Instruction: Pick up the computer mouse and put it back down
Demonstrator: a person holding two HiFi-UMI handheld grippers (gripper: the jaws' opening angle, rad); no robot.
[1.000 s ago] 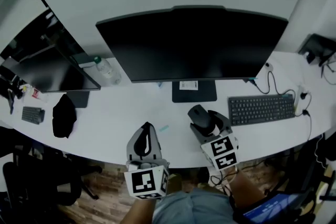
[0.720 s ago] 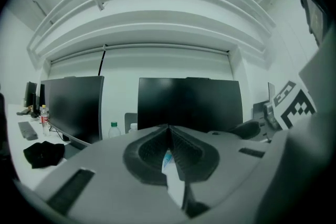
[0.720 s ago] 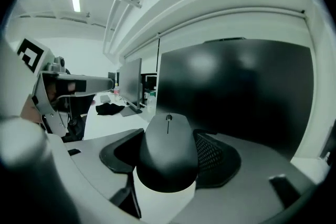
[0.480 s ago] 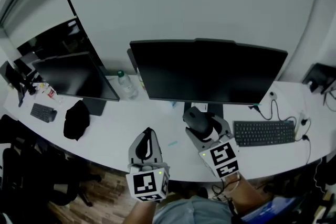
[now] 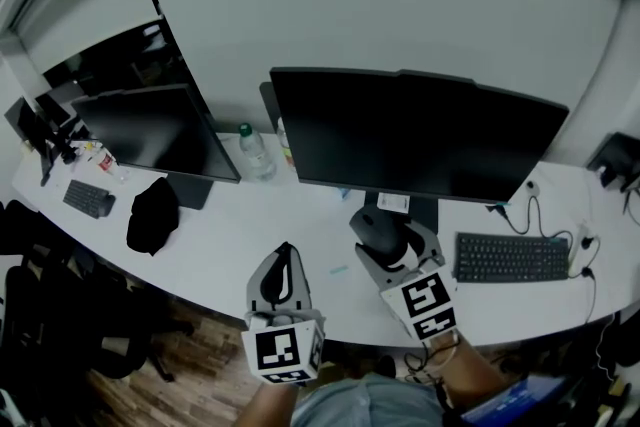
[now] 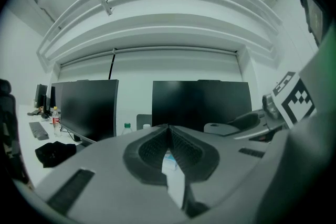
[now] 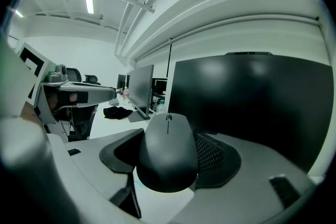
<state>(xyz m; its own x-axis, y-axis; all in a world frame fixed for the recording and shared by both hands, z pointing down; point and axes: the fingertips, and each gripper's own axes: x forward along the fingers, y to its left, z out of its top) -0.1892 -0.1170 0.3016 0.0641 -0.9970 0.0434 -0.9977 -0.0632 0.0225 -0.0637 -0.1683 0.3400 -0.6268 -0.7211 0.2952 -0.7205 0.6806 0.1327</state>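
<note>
The only container in sight is a clear bottle [image 5: 254, 153] with a dark cap, standing on the desk [image 5: 240, 227] well beyond the left tongs [image 5: 282, 251], between the two monitors. Whether it holds anything cannot be made out.

The left tongs are closed tip to tip with nothing between them. Only a small pale blue scrap [image 5: 339, 269] on the desk shows past the tips, lying between the two tongs.

The right tongs [image 5: 386, 233] are clamped on the computer mouse [image 7: 167, 152], one ribbed pad on each flank. Its scroll wheel points away from the hand and its rounded tail overhangs the pads. The mouse is held up off the desk, right in front of the large monitor [image 5: 420, 137].

A keyboard [image 5: 512, 258] lies to the right of the right tongs. A black bundle [image 5: 153, 215] and the second monitor [image 5: 155, 130] sit far off to the left of the left tongs.

A second ago the mouse sat lower, short of the monitor's foot, already between the same pads. Now it has come up with the right tongs and covers part of that foot. The grip width looks the same. The left tongs have shifted a little and stayed closed. The head view has also tipped upward, so more wall shows and the second monitor is in fuller view.
</note>
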